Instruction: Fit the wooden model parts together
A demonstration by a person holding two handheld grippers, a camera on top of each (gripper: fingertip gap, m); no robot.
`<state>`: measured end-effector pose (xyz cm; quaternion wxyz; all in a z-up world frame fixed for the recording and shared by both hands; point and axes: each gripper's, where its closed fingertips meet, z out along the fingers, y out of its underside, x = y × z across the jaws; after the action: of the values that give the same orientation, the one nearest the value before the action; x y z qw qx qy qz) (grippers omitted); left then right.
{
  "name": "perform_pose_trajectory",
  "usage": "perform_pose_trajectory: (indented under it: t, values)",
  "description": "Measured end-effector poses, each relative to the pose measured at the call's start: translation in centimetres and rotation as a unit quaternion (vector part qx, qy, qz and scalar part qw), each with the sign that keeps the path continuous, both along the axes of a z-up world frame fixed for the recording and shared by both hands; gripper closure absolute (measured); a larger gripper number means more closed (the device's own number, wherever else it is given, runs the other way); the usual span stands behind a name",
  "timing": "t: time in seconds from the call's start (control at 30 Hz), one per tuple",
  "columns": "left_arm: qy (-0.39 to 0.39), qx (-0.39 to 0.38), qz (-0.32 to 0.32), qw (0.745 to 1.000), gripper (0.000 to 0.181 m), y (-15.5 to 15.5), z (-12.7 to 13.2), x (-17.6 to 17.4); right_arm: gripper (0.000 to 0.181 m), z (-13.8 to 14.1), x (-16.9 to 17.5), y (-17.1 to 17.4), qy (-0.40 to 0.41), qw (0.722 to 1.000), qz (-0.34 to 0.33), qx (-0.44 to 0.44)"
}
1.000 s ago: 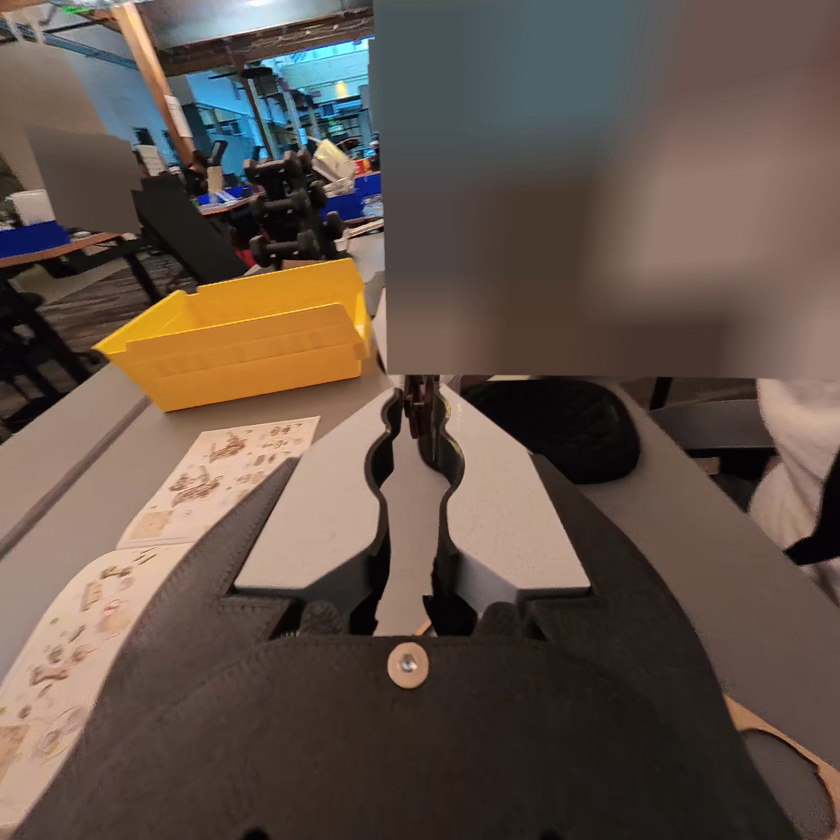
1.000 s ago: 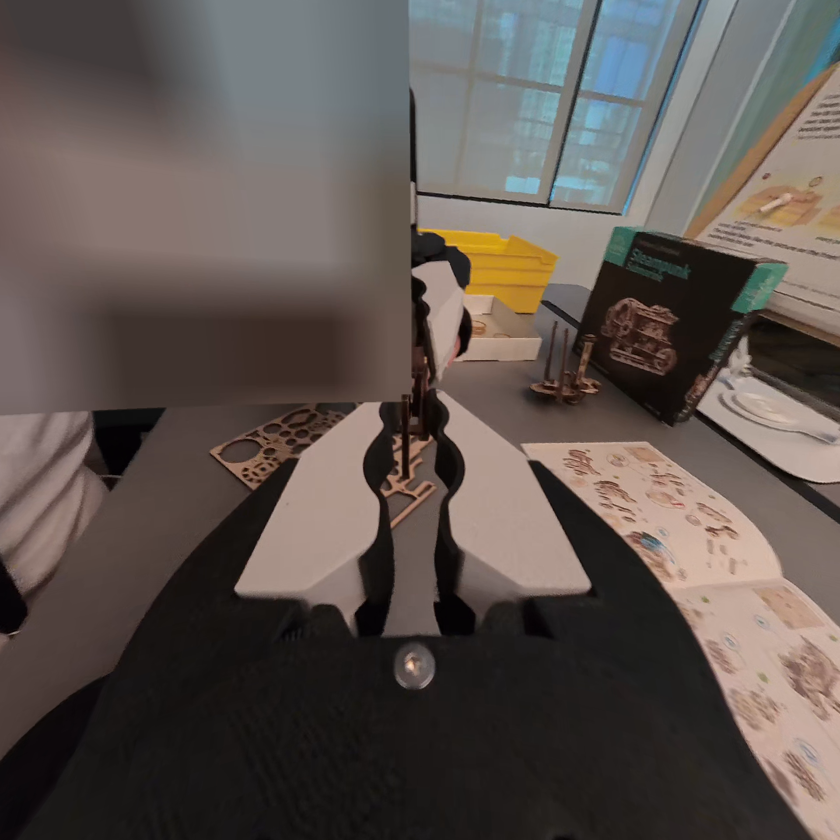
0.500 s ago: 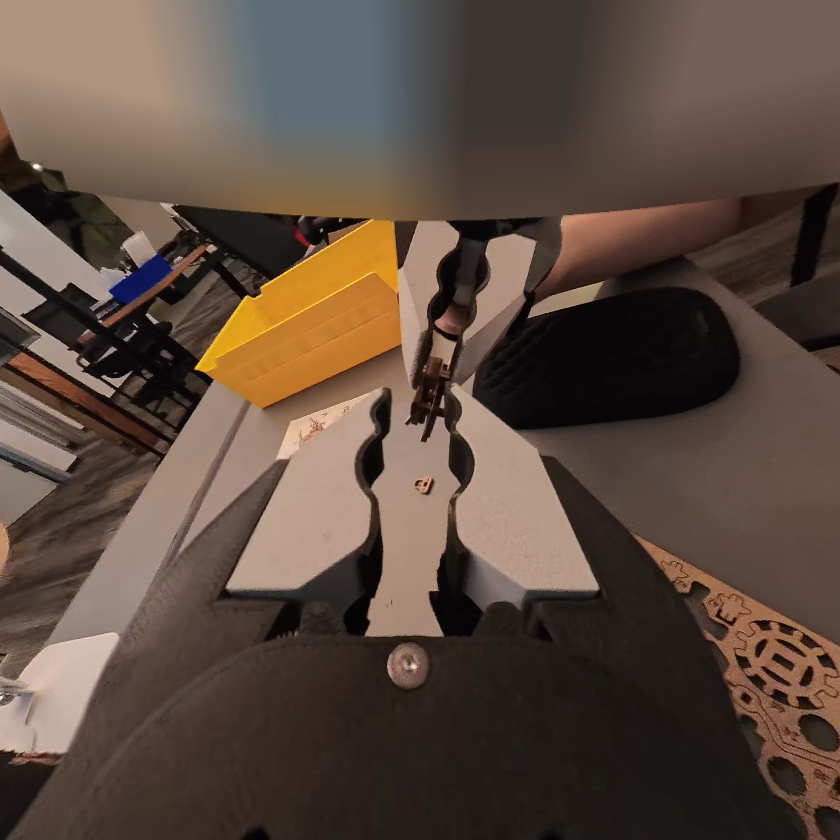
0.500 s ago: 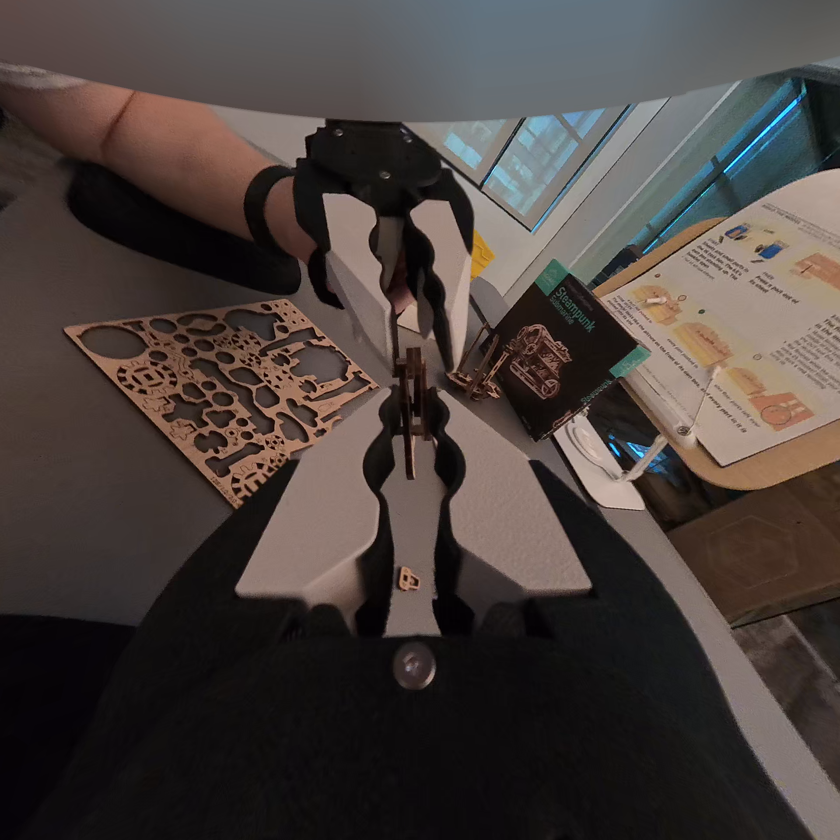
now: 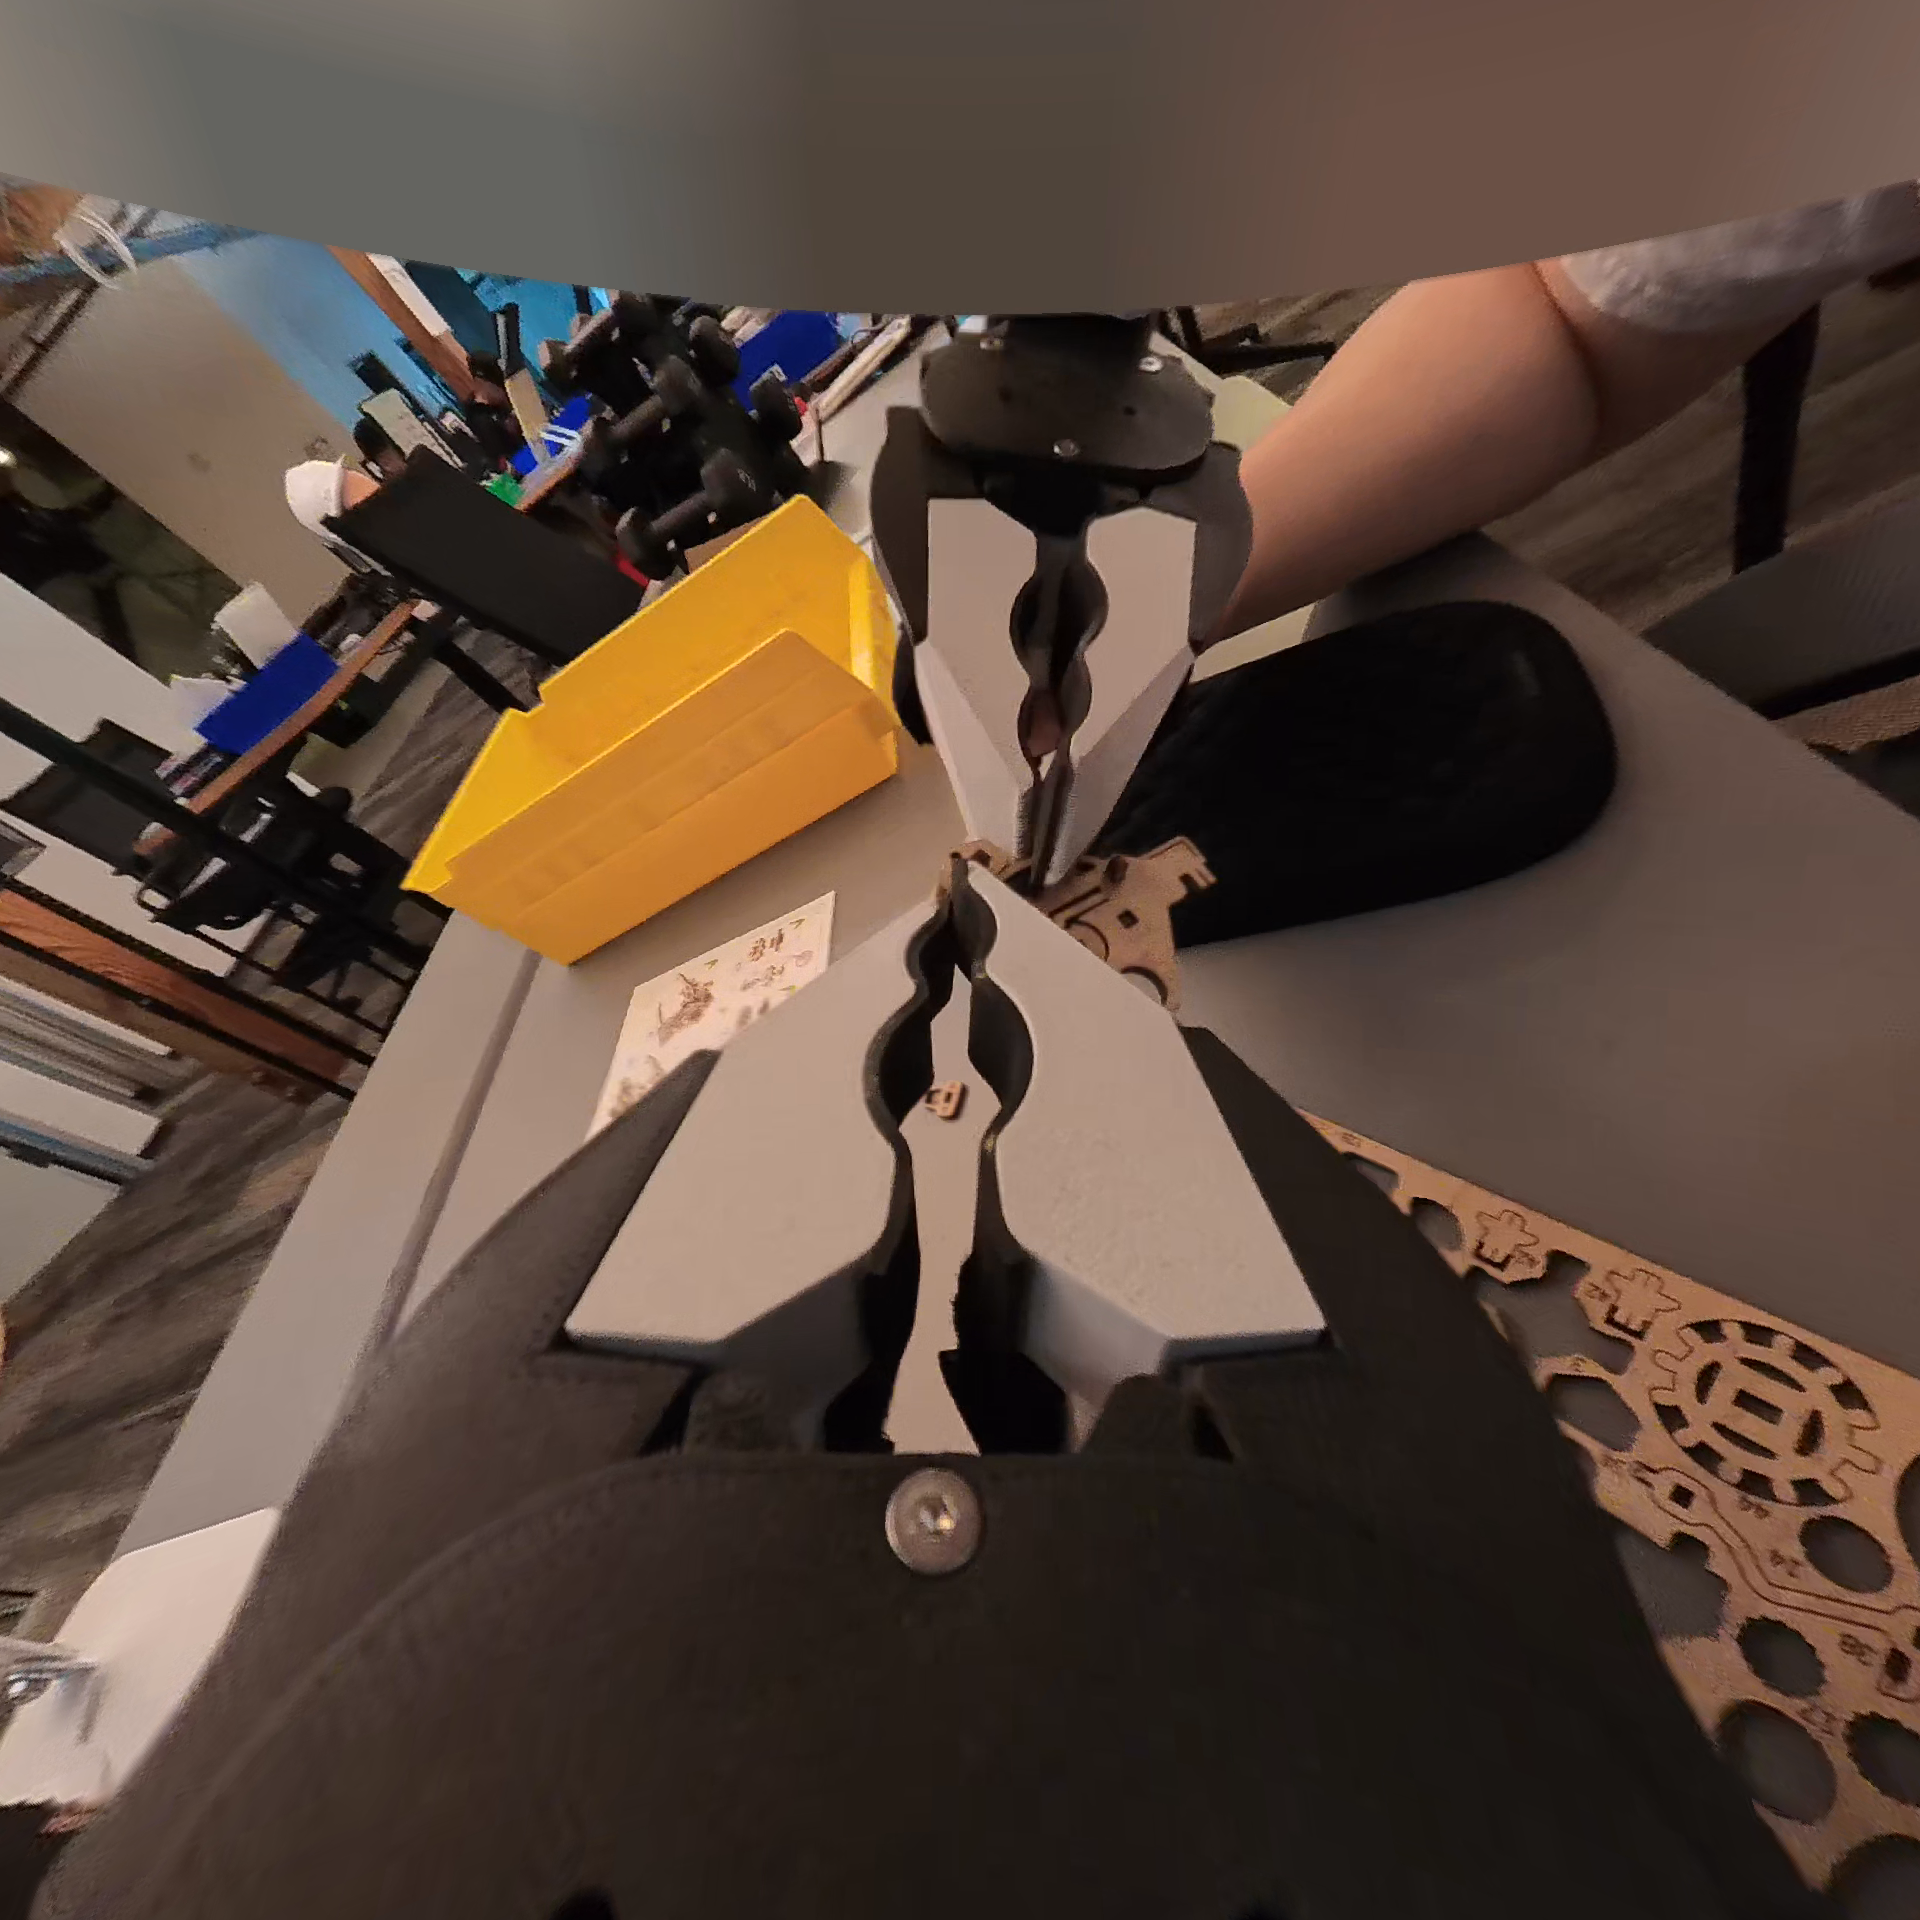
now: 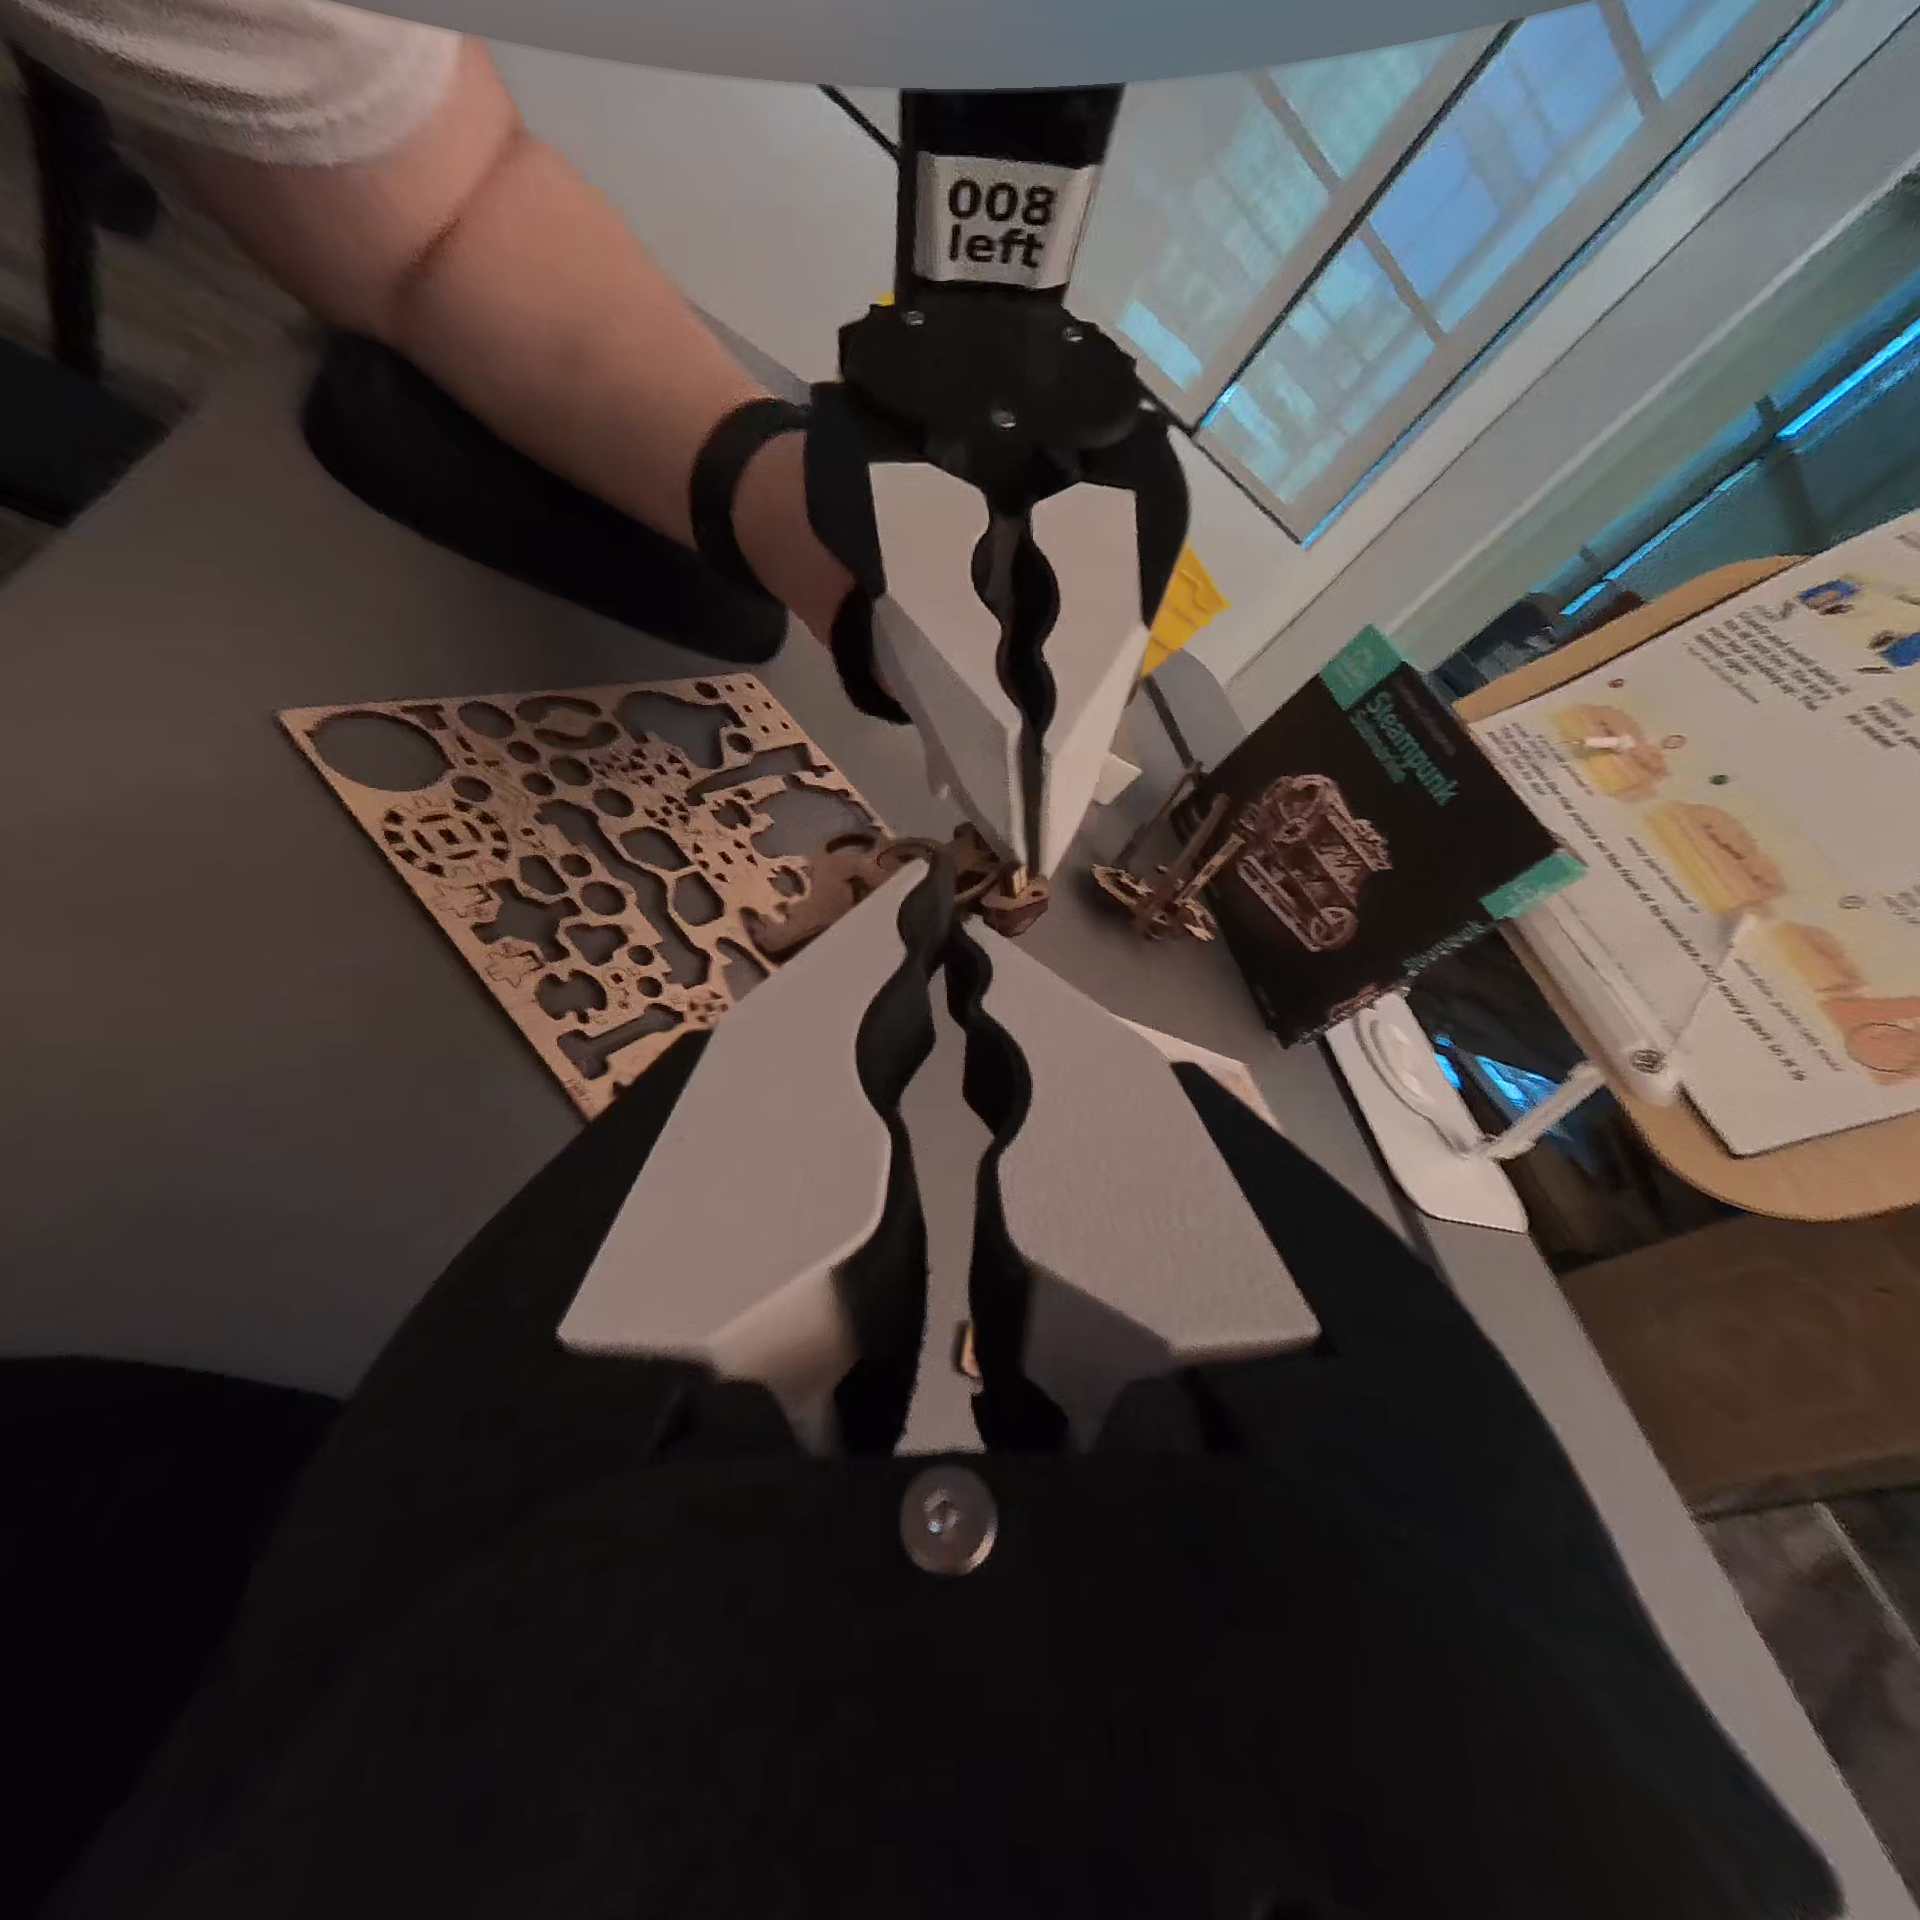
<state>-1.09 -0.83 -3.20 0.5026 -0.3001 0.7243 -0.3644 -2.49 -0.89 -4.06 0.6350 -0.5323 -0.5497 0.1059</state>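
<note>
My left gripper (image 5: 961, 883) and right gripper (image 6: 940, 899) meet tip to tip low over the grey table (image 5: 1558, 1039). Between the tips sits a small brown wooden model assembly (image 6: 987, 883). Both grippers are shut on it, one from each side. The right gripper also shows in the left wrist view (image 5: 1042, 868), and the left gripper in the right wrist view (image 6: 1023, 868). A punched-out wooden parts sheet (image 6: 582, 862) lies flat beside the tips and also shows in the left wrist view (image 5: 1766, 1455). One tiny loose wooden part (image 5: 943, 1099) lies on the table under my fingers.
A yellow bin (image 5: 665, 769) and a leaflet (image 5: 727, 987) lie left of the left gripper. A black arm pad (image 5: 1382, 758) lies behind the sheet. The dark kit box (image 6: 1382, 842), a partly built wooden model (image 6: 1164, 883) and a propped instruction booklet (image 6: 1766, 831) stand on the right.
Both grippers have tilted down toward the table and come together tip to tip by the sheet's corner. The left jaws, slightly apart half a second ago, have closed on the assembly.
</note>
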Motion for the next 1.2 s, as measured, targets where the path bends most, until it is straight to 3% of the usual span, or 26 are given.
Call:
perform_pose_trajectory:
  t: [0.13, 0.23, 0.33, 0.4, 0.5, 0.63, 0.77, 0.8, 0.87, 1.07, 1.2]
  values:
    - [-0.020, 0.006, 0.043, 0.999, 0.176, 1.6, 0.2, 0.6, 0.181, -1.0, 1.3, 1.9, 0.018, 0.996, -0.041, -0.079]
    - [-0.007, -0.066, 0.056, 0.996, 0.151, 2.6, 0.3, 0.8, 0.179, -1.4, 1.9, 2.6, 0.025, 0.995, -0.048, -0.080]
    - [0.019, -0.182, 0.027, 0.983, 0.152, 2.9, 0.5, 0.5, 0.181, -1.1, 1.7, 2.4, 0.028, 0.997, -0.042, -0.066]
    - [0.044, -0.217, 0.023, 0.975, 0.143, 3.5, -0.3, 0.5, 0.181, -1.6, 1.9, 2.6, 0.013, 0.997, -0.046, -0.063]
    - [0.074, -0.199, 0.023, 0.977, 0.141, 3.8, -2.0, 0.5, 0.181, -2.1, 1.9, 2.6, 0.009, 0.997, -0.037, -0.068]
    - [0.071, -0.118, 0.025, 0.990, 0.146, 2.9, -3.0, 0.8, 0.181, -1.2, 1.3, 1.7, 0.030, 0.997, -0.008, -0.066]
    - [0.051, -0.046, 0.024, 0.997, 0.167, 2.2, -3.2, 0.9, 0.181, -1.2, 1.2, 1.5, 0.037, 0.997, 0.006, -0.063]
    - [0.048, -0.044, 0.026, 0.998, 0.168, 2.2, -3.1, 0.9, 0.180, -1.0, 1.3, 1.6, 0.045, 0.997, 0.005, -0.066]
    - [0.041, -0.060, 0.021, 0.997, 0.168, 2.0, -2.7, 0.9, 0.160, -0.4, 1.8, 2.1, 0.061, 0.996, -0.014, -0.062]
    - [0.052, -0.075, 0.047, 0.995, 0.169, 2.3, -2.5, 1.2, 0.172, -0.8, 1.9, 2.5, 0.028, 0.998, -0.043, -0.043]
    - [0.033, -0.067, 0.055, 0.996, 0.169, 2.4, -1.9, 1.2, 0.171, -0.5, 2.1, 2.8, 0.053, 0.995, -0.046, -0.068]
